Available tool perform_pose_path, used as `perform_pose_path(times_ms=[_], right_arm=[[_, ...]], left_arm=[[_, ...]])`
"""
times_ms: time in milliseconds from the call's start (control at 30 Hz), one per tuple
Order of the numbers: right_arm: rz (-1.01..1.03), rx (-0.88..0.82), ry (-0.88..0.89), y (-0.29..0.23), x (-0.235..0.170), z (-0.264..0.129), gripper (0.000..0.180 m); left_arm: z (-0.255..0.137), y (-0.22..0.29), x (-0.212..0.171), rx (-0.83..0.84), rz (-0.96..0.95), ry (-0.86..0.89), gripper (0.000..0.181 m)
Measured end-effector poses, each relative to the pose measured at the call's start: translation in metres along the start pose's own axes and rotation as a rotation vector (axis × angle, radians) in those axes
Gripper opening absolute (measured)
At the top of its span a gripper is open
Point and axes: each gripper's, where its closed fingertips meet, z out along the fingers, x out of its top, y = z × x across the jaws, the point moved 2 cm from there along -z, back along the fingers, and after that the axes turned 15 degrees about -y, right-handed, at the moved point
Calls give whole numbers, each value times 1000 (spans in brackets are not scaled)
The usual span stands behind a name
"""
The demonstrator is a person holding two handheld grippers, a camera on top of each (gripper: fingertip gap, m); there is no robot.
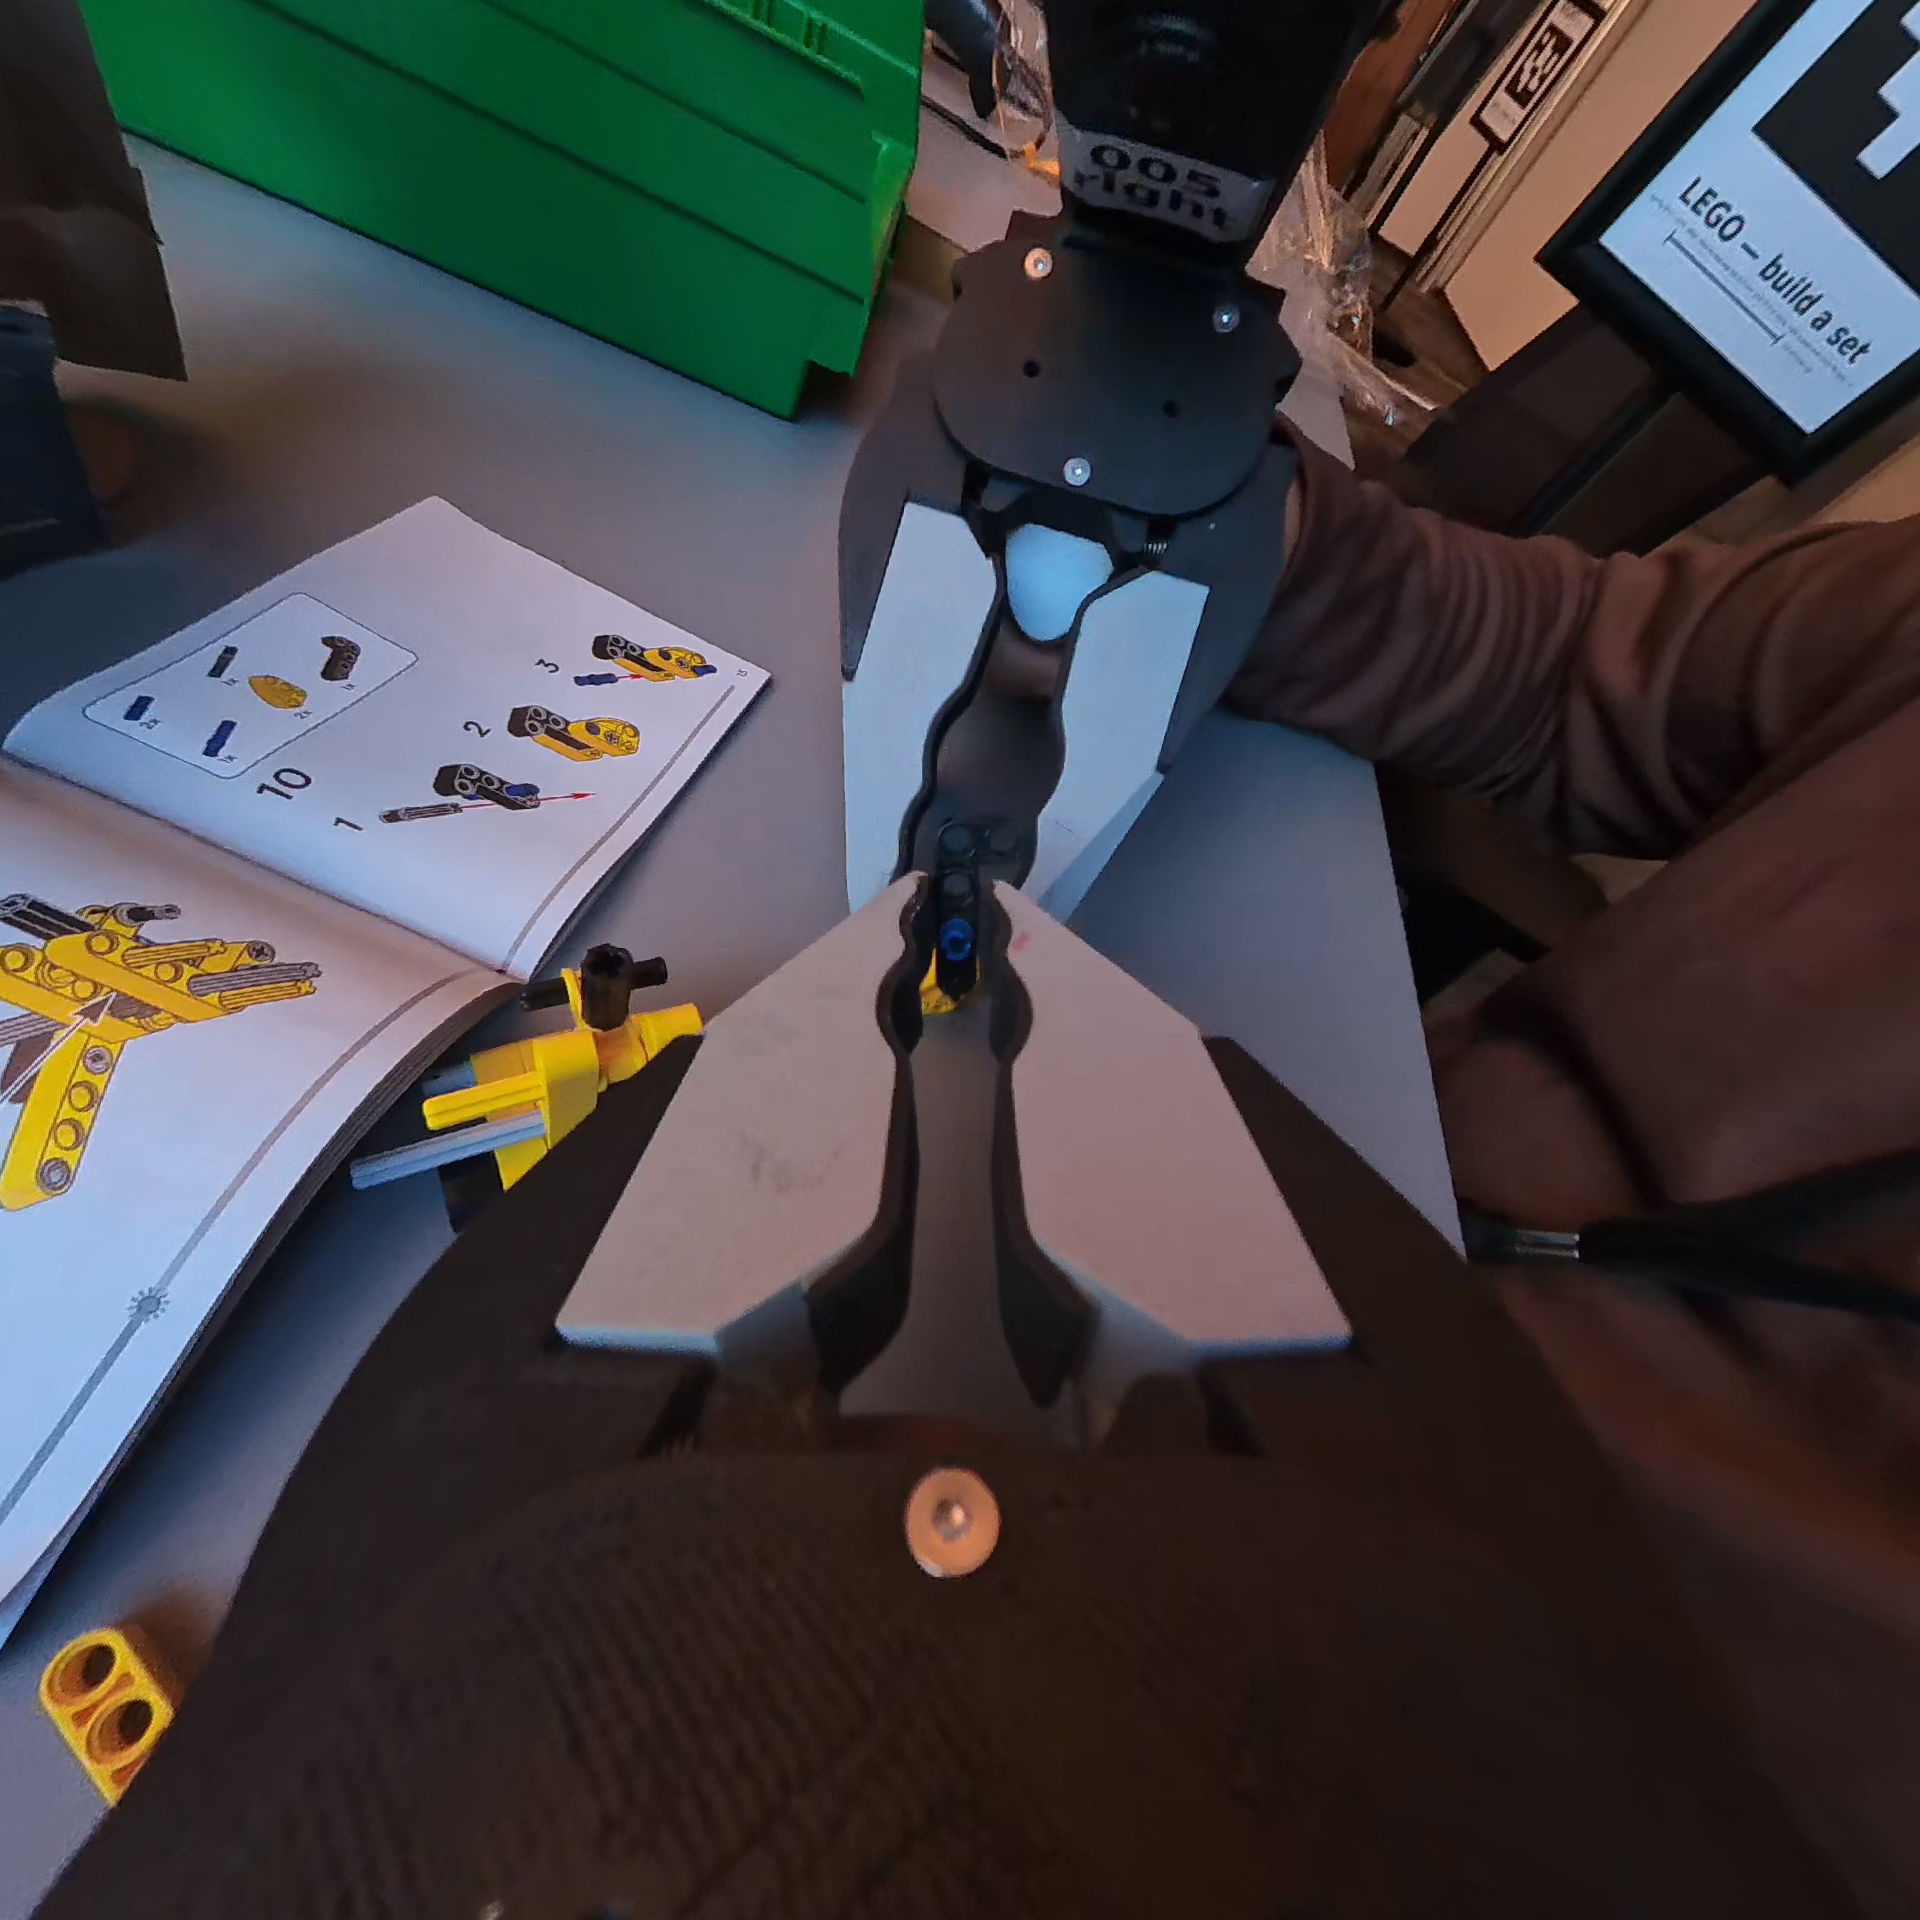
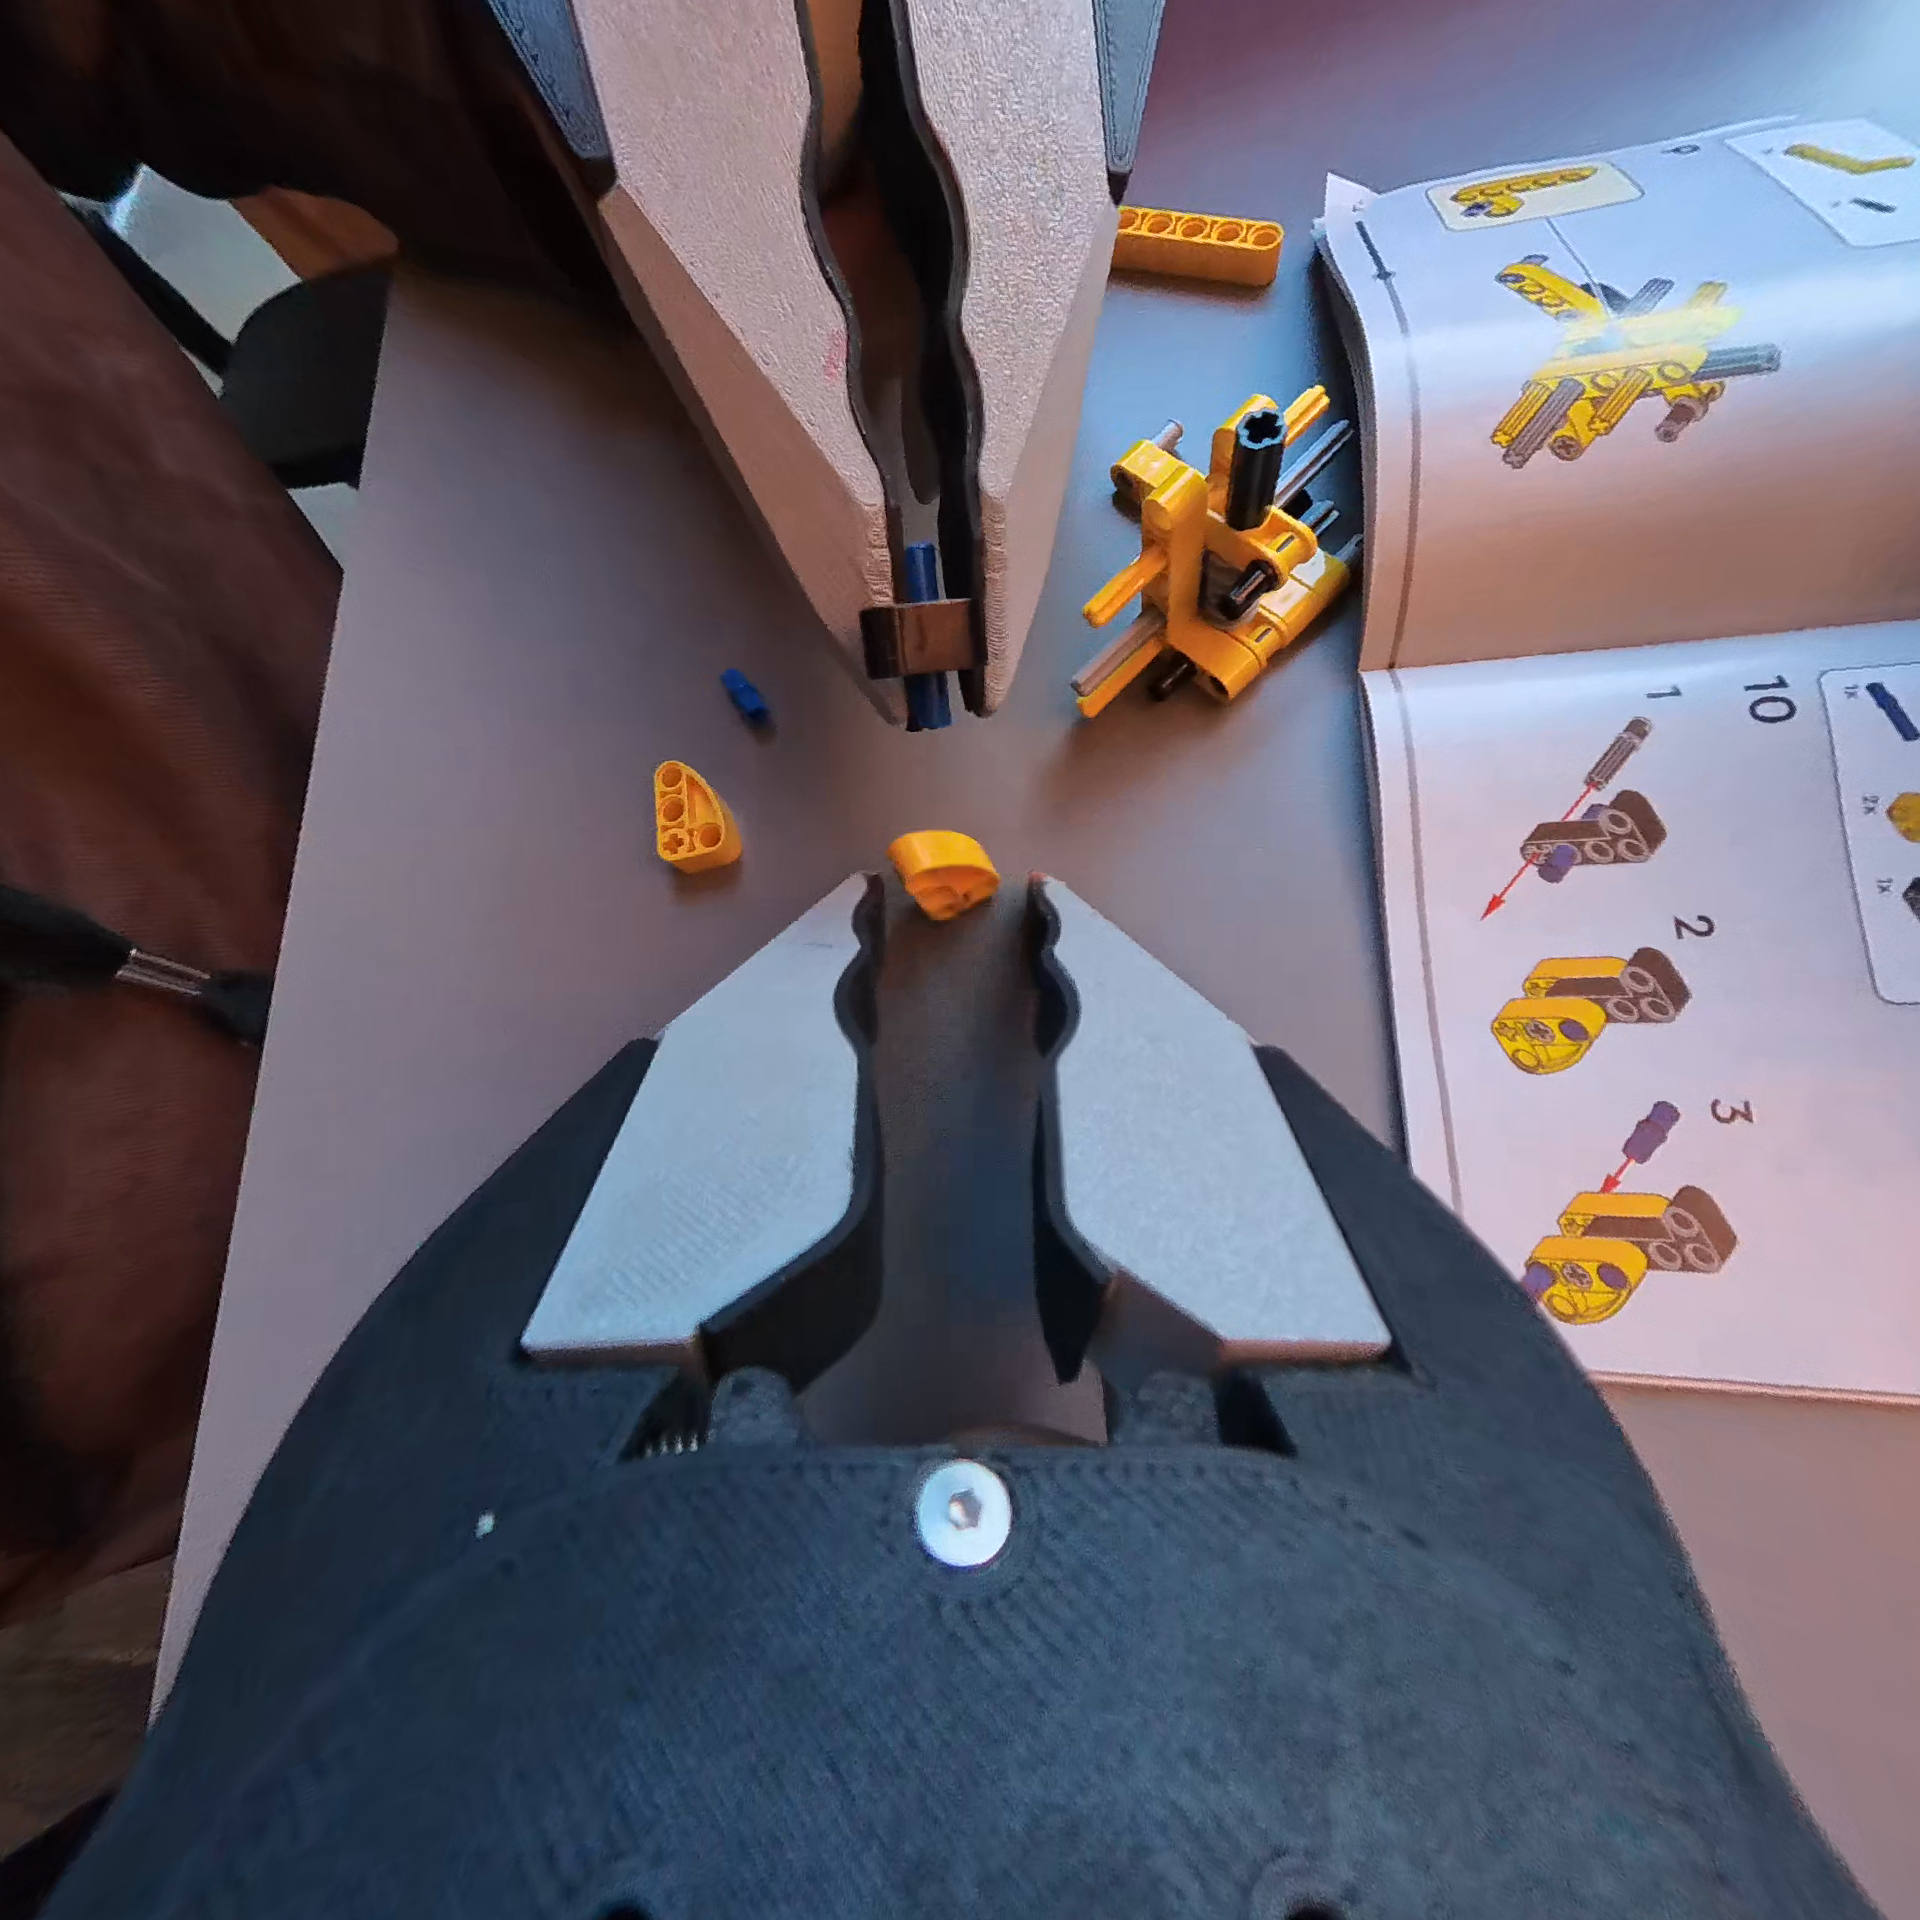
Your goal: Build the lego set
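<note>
My left gripper is shut on a small black beam with a blue pin through it, held a little above the grey table. In the right wrist view the left gripper hangs tip-down with the beam and pin. My right gripper is open, tips either side of a yellow rounded piece lying on the table. In the left wrist view the right gripper faces mine, tip to tip. A second yellow rounded piece and a loose blue pin lie to the left.
A yellow partial assembly lies beside the open instruction booklet; both also show in the left wrist view, assembly and booklet. A long yellow beam, a short yellow beam, a green bin, a person's sleeve.
</note>
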Motion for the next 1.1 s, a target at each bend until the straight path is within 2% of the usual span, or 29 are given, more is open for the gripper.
perform_pose_path(times_ms=[33,133,267,333,433,500,867,967,1100], right_arm=[[-1,3,4,0,0,-1,24],[-9,12,47,-2,4,-11,28],[-28,70,245,-11,26,-39,27],[-25,77,284,-12,31,-45,24],[-28,74,271,-12,31,-40,21],[-30,67,255,-12,31,-36,12],[-6,73,224,-9,27,-32,12],[3,89,229,-9,26,-33,12],[9,85,235,-8,27,-33,12]], left_arm=[[0,0,0,0,1,-1,4],[1,0,-2,-2,2,-16,4],[2,2,-4,3,19,-31,4],[4,4,-4,8,31,-39,4],[5,6,-5,8,47,-48,4],[6,9,-5,-5,48,-51,4],[5,5,-9,29,78,-83,12],[5,5,-9,35,87,-79,5],[4,4,-8,35,79,-76,5]])
